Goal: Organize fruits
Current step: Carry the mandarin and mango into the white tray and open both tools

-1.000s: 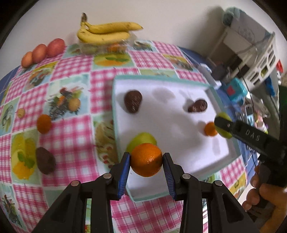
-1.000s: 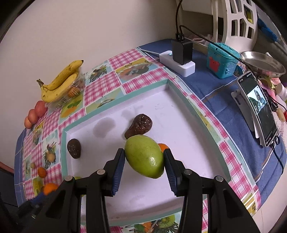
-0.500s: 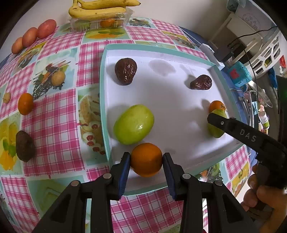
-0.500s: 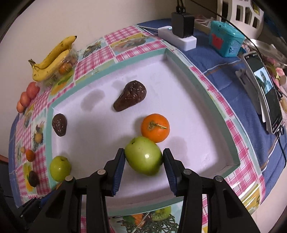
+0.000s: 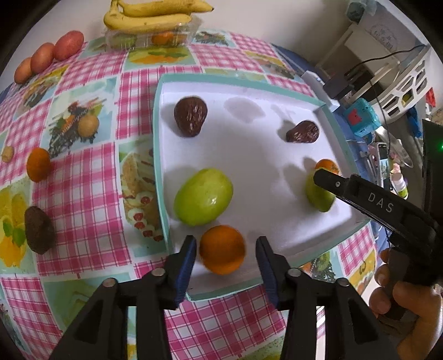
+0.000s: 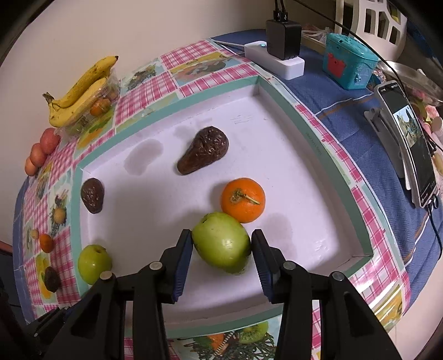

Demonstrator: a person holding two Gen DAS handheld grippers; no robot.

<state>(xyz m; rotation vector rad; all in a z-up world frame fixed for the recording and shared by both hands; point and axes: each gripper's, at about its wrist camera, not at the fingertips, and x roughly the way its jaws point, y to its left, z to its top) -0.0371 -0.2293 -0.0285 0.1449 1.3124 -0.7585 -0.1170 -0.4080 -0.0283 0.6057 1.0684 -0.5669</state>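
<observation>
A white tray with a teal rim [image 5: 159, 155] lies on the checked tablecloth. My left gripper [image 5: 225, 250] is open around an orange [image 5: 222, 249] that rests on the tray's near edge, with gaps on both sides. A green apple [image 5: 203, 197] lies just beyond it. My right gripper [image 6: 221, 246] is open, its fingers close beside a green pear-like fruit [image 6: 221, 246] on the tray floor next to another orange [image 6: 243, 200]. Two dark avocados [image 6: 205, 153] [image 6: 92, 195] lie further back in the tray.
Outside the tray on the left lie a small orange [image 5: 38, 164], a dark avocado [image 5: 38, 229], three reddish fruits [image 5: 49, 55] and bananas on a clear box [image 5: 149, 16]. To the right are a power strip [image 6: 277, 61], a teal toy [image 6: 350, 65] and a propped phone [image 6: 407, 144].
Both grippers came down to the tray and opened: the left let go of the orange at the near edge, the right let go of the green fruit beside the other orange.
</observation>
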